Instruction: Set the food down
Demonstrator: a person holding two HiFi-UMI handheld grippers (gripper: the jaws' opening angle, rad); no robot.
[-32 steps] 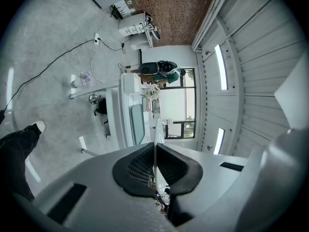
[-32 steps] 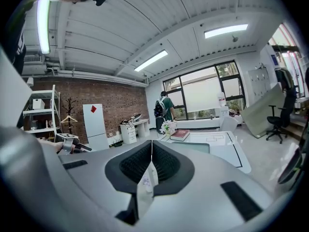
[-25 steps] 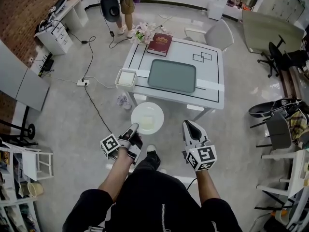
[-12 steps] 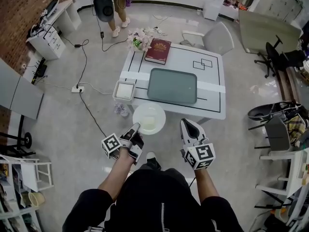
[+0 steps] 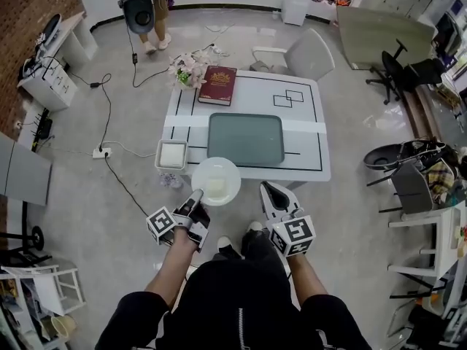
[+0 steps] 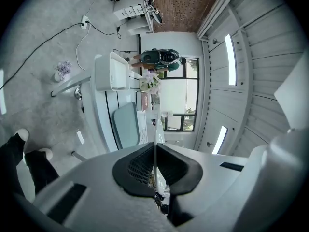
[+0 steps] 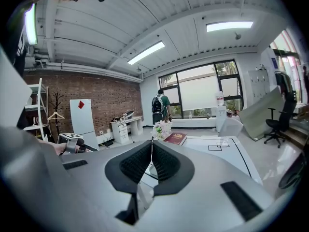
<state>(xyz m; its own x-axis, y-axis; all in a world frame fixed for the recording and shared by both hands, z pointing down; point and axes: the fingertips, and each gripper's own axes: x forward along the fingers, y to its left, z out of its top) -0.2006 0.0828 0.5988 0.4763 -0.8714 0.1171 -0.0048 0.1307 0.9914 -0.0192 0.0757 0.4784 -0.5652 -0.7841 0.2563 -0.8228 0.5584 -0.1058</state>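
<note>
While the person stands at the near edge of the white table (image 5: 306,100), that table fills the middle of the head view, with a grey chair (image 5: 310,53) pushed in at its far side. A grey tray (image 5: 246,138) lies flat at the table's centre. Just in front of the tray, the white plate (image 5: 226,168) overlaps the table's near edge. Whether it rests on the top or hangs above it cannot be told. A red book (image 5: 217,84) lies at the far left corner, beside a bunch of flowers (image 5: 186,68). A square white dish (image 5: 162,155) sits at the near left edge, just left of the plate. The food (image 5: 216,189), a pale block, lies on the plate's near half. The left gripper (image 5: 195,194) has its jaws nearly together, pinching the plate's near rim. The right gripper (image 5: 265,188) hangs right of the plate and apart from it, jaws pressed together on nothing.
</note>
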